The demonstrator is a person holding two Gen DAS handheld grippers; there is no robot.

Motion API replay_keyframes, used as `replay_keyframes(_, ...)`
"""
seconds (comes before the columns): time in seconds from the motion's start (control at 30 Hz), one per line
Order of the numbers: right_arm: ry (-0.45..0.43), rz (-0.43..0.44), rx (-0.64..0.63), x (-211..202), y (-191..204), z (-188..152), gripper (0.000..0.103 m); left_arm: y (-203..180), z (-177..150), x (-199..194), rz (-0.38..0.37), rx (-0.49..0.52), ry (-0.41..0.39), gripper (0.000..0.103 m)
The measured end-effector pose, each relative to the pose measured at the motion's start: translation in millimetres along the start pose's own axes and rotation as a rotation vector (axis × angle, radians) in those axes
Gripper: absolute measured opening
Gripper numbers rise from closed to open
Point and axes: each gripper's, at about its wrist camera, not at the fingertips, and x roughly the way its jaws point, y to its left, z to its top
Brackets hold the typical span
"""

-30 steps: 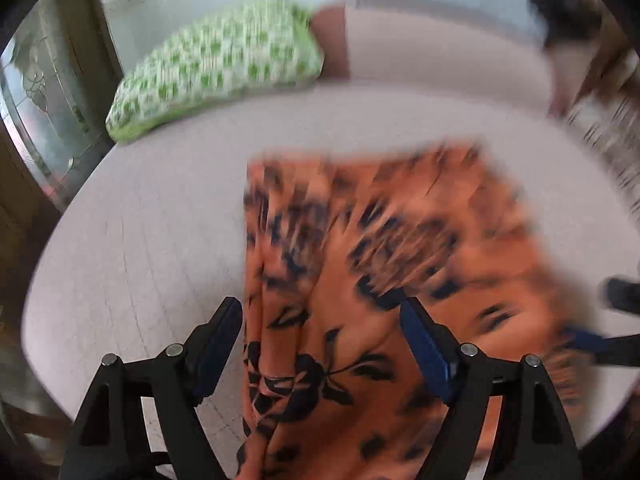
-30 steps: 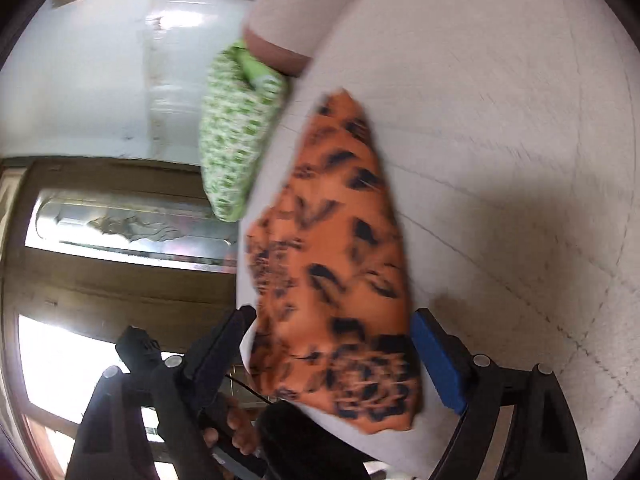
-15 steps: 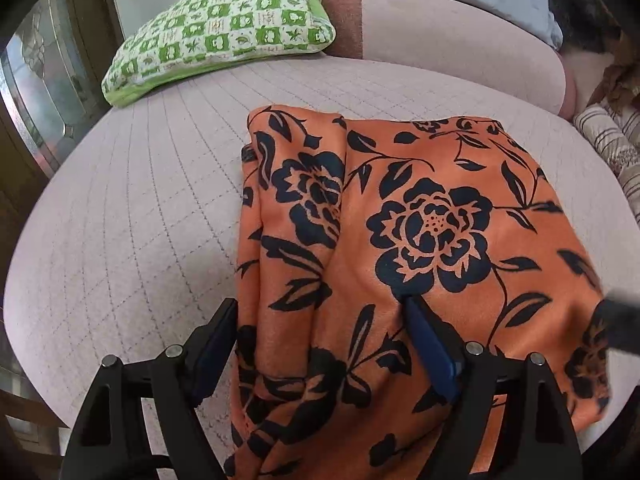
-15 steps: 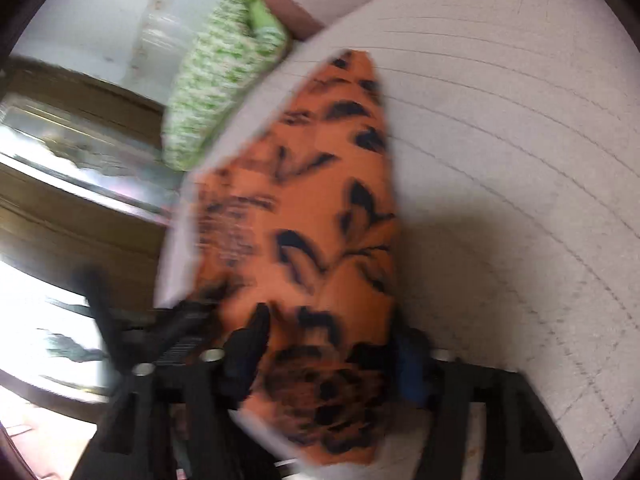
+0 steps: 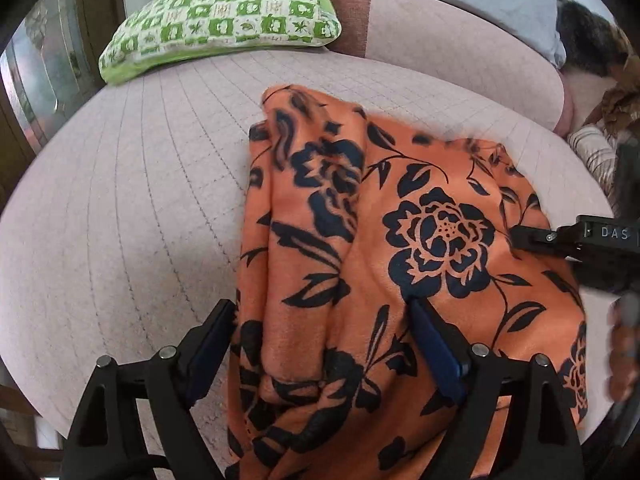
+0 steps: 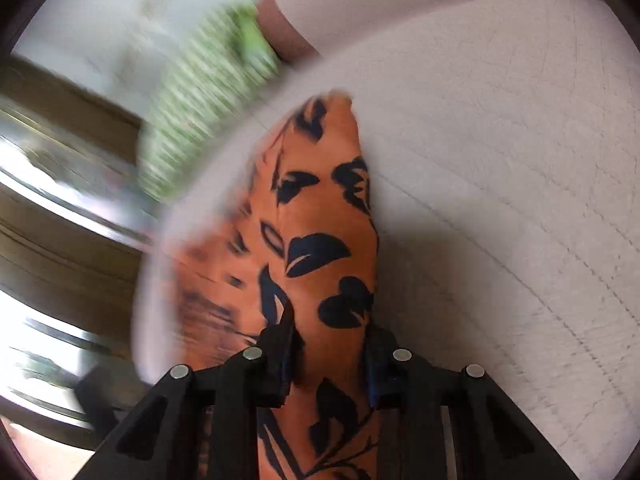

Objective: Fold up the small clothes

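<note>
While the orange floral garment (image 5: 360, 264) lies rumpled on the near part of the pale quilted bed (image 5: 120, 208), thin, limp and probably slippery, the left tongs (image 5: 320, 332) gape wide astride its near-left folds and the right tongs (image 6: 330, 356), just narrowing, pinch its right edge, the sensible hold.

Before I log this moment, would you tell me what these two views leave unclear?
- Orange floral garment: near end cut off by the left wrist view's bottom edge.
- Right gripper: whether its pads press the cloth, which covers them.
- Green checked pillow: smeared by motion blur, right wrist view.
</note>
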Motion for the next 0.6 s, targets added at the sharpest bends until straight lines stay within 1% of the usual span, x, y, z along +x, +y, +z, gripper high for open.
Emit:
replay_keyframes(0.03, -0.023, 0.032, 0.026, -9, -1, 1, 0.045, 4, 2, -5, -0.027, -0.013, -0.001, 0.086)
replay_keyframes(0.07, -0.053, 0.024, 0.009, -18, 3, 0, 0.058, 9, 4, -12, -0.057, -0.025, -0.008, 0.086)
replay_keyframes(0.1, -0.090, 0.008, -0.018, -29, 9, -2, 0.063, 18, 10, -24, -0.079, -0.042, -0.045, 0.086)
replay_keyframes(0.17, -0.155, -0.021, -0.104, -54, 26, -11, 0.063, 33, 22, -38, -0.106, -0.069, -0.101, 0.086)
replay_keyframes(0.2, -0.174, 0.001, -0.144, -67, 39, -17, 0.063, 43, 32, -41, -0.123, -0.098, -0.120, 0.086)
replay_keyframes(0.27, -0.170, 0.056, -0.196, -73, 63, -28, 0.064, 57, 58, -30, -0.169, -0.150, -0.096, 0.085)
replay_keyframes(0.3, -0.147, 0.071, -0.218, -78, 63, -42, 0.064, 58, 70, -21, -0.174, -0.150, -0.075, 0.078)
replay_keyframes(0.33, -0.117, 0.087, -0.234, -72, 68, -50, 0.064, 60, 83, -5, -0.187, -0.152, -0.035, 0.062)
replay_keyframes(0.37, -0.097, 0.096, -0.241, -67, 69, -56, 0.064, 61, 94, 12, -0.211, -0.167, 0.021, 0.053)
replay_keyframes(0.4, -0.061, 0.098, -0.254, -59, 64, -66, 0.065, 60, 101, 24, -0.225, -0.174, 0.062, 0.040)
replay_keyframes(0.43, -0.033, 0.092, -0.263, -48, 62, -73, 0.065, 58, 105, 36, -0.220, -0.173, 0.095, 0.029)
replay_keyframes(0.47, -0.033, 0.092, -0.263, -40, 55, -78, 0.065, 55, 105, 43, -0.200, -0.163, 0.121, 0.024)
replay_keyframes(0.5, -0.053, 0.107, -0.257, -42, 51, -81, 0.065, 55, 104, 55, -0.162, -0.157, 0.150, 0.026)
replay_keyframes(0.53, -0.062, 0.127, -0.242, -43, 49, -81, 0.065, 60, 100, 67, -0.164, -0.179, 0.167, 0.031)
replay_keyframes(0.57, -0.057, 0.140, -0.221, -44, 47, -78, 0.065, 63, 97, 68, -0.175, -0.201, 0.161, 0.031)
replay_keyframes(0.6, -0.049, 0.141, -0.216, -48, 46, -76, 0.065, 60, 97, 62, -0.154, -0.184, 0.143, 0.032)
